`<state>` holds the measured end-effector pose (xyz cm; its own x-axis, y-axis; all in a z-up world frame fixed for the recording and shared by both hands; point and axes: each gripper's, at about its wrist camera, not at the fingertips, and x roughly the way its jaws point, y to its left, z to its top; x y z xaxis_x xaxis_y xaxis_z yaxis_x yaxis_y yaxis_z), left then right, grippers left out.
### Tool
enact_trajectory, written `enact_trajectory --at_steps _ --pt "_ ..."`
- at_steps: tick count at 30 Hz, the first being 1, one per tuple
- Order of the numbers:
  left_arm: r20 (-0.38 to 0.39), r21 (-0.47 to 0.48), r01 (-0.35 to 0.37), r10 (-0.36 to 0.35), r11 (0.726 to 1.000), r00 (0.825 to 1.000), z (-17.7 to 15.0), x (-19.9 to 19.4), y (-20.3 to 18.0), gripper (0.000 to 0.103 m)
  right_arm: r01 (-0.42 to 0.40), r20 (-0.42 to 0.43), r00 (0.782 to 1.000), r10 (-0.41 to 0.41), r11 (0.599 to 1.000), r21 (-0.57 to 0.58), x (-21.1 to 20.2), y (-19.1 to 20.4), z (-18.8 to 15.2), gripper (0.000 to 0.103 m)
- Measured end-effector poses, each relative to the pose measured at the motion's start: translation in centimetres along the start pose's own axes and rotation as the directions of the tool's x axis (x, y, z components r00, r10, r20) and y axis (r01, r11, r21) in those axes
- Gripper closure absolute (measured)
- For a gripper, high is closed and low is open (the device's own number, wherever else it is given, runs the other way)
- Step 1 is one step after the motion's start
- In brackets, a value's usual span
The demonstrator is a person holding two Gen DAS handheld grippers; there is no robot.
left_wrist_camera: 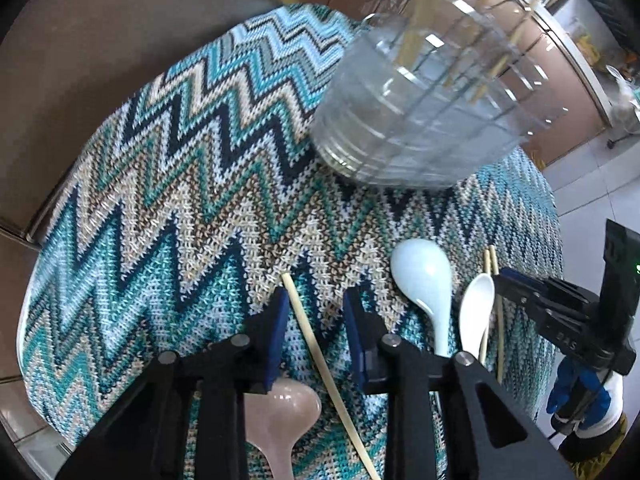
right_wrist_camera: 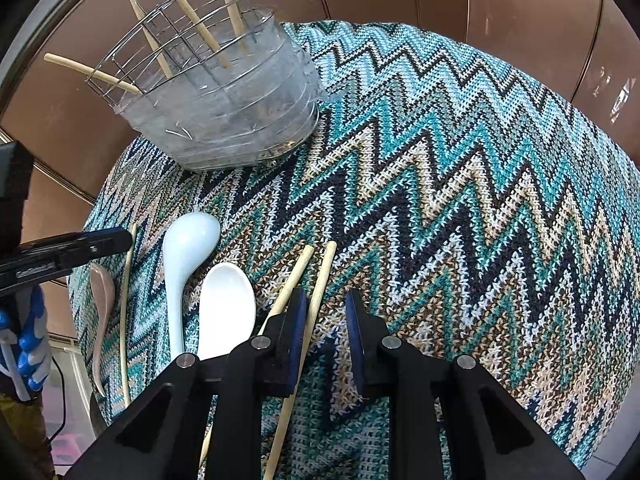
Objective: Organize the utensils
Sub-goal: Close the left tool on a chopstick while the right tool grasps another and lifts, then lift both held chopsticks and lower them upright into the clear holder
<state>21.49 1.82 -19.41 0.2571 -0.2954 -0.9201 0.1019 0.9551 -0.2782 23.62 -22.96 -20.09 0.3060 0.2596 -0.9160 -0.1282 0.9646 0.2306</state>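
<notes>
A wire utensil basket (left_wrist_camera: pixel 420 112) in a clear plastic tub stands at the far side of the round table and holds several chopsticks (right_wrist_camera: pixel 188 12). My left gripper (left_wrist_camera: pixel 314 300) is open, its jaws astride a single chopstick (left_wrist_camera: pixel 320 356) lying on the cloth, above a brown spoon (left_wrist_camera: pixel 280 412). My right gripper (right_wrist_camera: pixel 326 304) is open over a pair of chopsticks (right_wrist_camera: pixel 316 300); one runs between the jaws, the other just left of them. A pale blue spoon (right_wrist_camera: pixel 184 248) and a white spoon (right_wrist_camera: pixel 226 304) lie between the grippers.
A zigzag knitted cloth (right_wrist_camera: pixel 460 200) covers the round table. Brown panelled walls (right_wrist_camera: pixel 520 8) stand behind it. A tiled floor (left_wrist_camera: pixel 600 184) and a counter lie beyond the table's right side in the left wrist view.
</notes>
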Motion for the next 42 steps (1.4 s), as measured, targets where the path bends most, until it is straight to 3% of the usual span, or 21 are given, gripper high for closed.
enact_trajectory --at_steps 6,11,16,20,25,31,35,42 --pt "-0.018 -0.024 -0.025 0.024 0.999 1.0 0.0 1.2 -0.3 0.082 0.006 -0.019 1.0 -0.006 1.0 -0.011 0.0 -0.5 1.1 0.082" --pt "-0.004 -0.042 -0.036 0.036 0.998 0.999 0.2 1.6 -0.8 0.096 0.01 -0.038 0.999 -0.011 1.0 -0.028 0.5 0.0 1.4 0.083" --pt "0.033 -0.061 0.01 -0.008 0.998 0.999 -0.1 1.2 -0.8 0.099 0.003 -0.042 0.999 -0.004 1.0 -0.021 0.5 0.1 1.3 0.094" --pt "0.089 -0.052 0.058 -0.053 0.997 0.995 -0.8 -0.3 -1.1 0.099 -0.017 -0.018 1.0 0.017 1.0 -0.008 -0.5 -0.3 0.4 0.096" --pt "0.213 -0.008 0.124 -0.12 0.992 0.97 -1.9 -4.4 -1.4 0.099 -0.036 0.04 0.999 0.037 0.999 -0.03 -2.9 0.5 -0.3 0.097" --pt "0.31 0.057 0.119 -0.131 0.991 0.942 -3.3 -9.0 -1.8 0.099 -0.034 0.137 0.99 0.044 0.997 -0.072 -7.3 1.5 -1.9 0.098" --pt "0.352 0.092 0.119 -0.144 0.989 0.925 -3.6 -11.5 -2.1 0.099 -0.021 0.189 0.981 0.038 0.996 -0.09 -9.9 2.3 -4.4 0.098" --pt "0.404 0.124 0.12 -0.161 0.985 0.9 -4.6 -14.8 -3.0 0.099 0.006 0.258 0.966 0.023 0.994 -0.112 -13.1 3.7 -5.7 0.098"
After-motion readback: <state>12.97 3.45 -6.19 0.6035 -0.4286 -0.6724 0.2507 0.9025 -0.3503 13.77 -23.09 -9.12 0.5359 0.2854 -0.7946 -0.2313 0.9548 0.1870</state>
